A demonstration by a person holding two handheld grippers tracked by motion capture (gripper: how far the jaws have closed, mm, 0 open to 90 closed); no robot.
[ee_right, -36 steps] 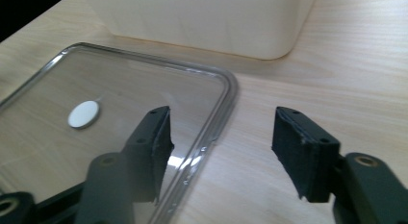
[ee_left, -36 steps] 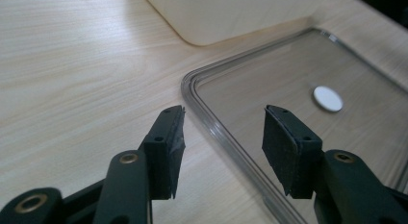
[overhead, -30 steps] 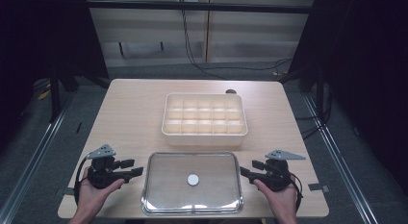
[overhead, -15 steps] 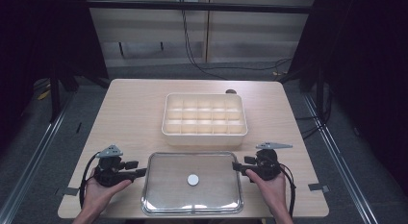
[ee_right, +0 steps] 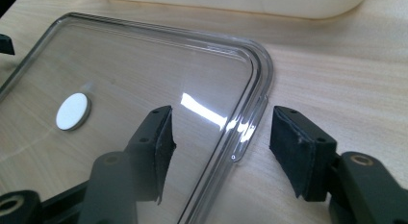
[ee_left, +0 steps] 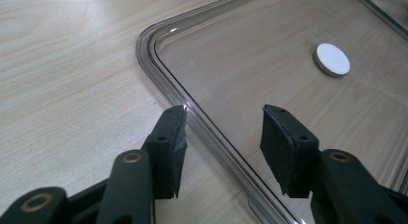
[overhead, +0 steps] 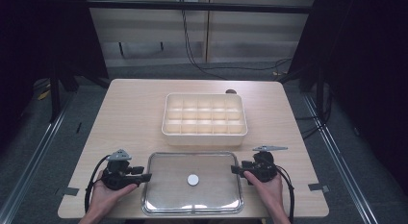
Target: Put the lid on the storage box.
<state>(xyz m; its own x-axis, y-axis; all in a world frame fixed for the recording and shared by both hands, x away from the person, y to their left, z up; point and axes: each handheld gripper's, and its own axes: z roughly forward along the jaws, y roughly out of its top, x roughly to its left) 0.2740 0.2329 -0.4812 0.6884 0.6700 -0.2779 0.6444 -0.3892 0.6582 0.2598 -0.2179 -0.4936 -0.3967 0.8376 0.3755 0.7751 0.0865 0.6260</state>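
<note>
Behind clear lid [overhead: 192,183], cream compartment tray [overhead: 205,119] (cells bare).

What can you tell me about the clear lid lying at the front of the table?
The clear lid is a flat, see-through rectangle, plastic by its look, with rounded corners and a raised, glossy rim. A small white disc sits at its centre. It lies flat on the wooden table, at the near edge, just in front of the cream compartment tray and apart from it. The left hand-held gripper and right hand-held gripper are open, each straddling a short edge, pads not yet closed on it.
</note>
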